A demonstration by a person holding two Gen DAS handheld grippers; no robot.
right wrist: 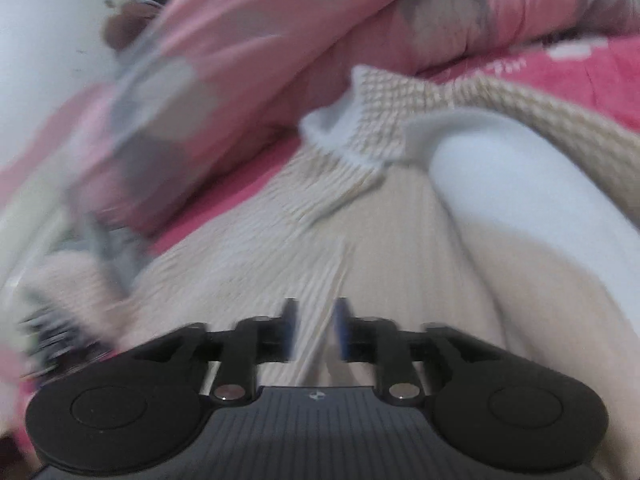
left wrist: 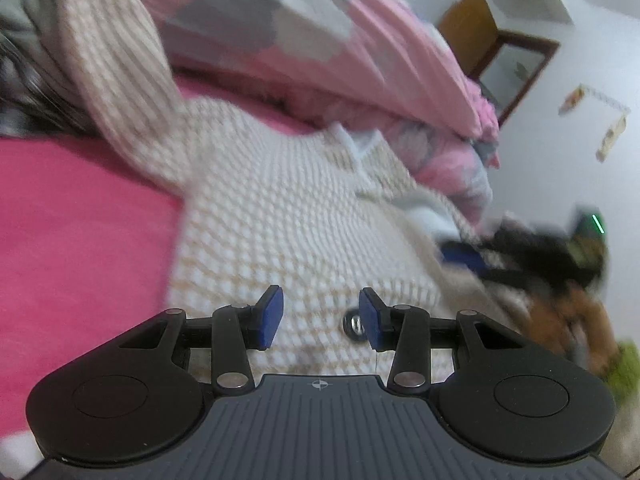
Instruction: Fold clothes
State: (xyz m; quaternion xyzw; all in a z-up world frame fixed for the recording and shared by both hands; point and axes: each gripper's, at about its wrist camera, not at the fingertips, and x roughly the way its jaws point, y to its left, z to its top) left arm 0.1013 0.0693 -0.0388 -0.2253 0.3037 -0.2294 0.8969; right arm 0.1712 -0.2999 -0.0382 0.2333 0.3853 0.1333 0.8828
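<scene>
Left gripper (left wrist: 321, 318): blue pads apart, nothing between them, hovering just over the near part of a cream knit sweater (left wrist: 280, 220). A small metal button (left wrist: 354, 325) sits on the knit just beside the right pad. Sweater lies spread on a hot-pink bedsheet (left wrist: 72, 232). Its left edge runs straight w/ bare sheet beside it, so open room on that side. Right side is crowded: the right gripper (left wrist: 520, 256), blurred, sits at the sweater's right edge, w/ a hand behind it.

Sweater look: waffle-like knit, cream w/ tan, white collar (left wrist: 360, 140) at the far end; one sleeve (left wrist: 116, 80) rises up and to the left.

Beyond it, a pink and grey blanket (left wrist: 320, 40) is bunched along the far edge of the bed, touching or nearly touching the collar; little room there. Farther off, a white wall (left wrist: 600, 60) and a brown-framed door (left wrist: 508, 64).

Right wrist view, heavy motion blur: right gripper (right wrist: 316, 332) close over the sweater (right wrist: 280, 220), pads w/ a narrow gap. Cloth lies in that gap, but can't tell if it's pinched. Collar (right wrist: 352, 136) ahead, a white lining fold (right wrist: 500, 168) to the right, blanket (right wrist: 240, 40) behind, pink sheet (right wrist: 580, 76) far right.
</scene>
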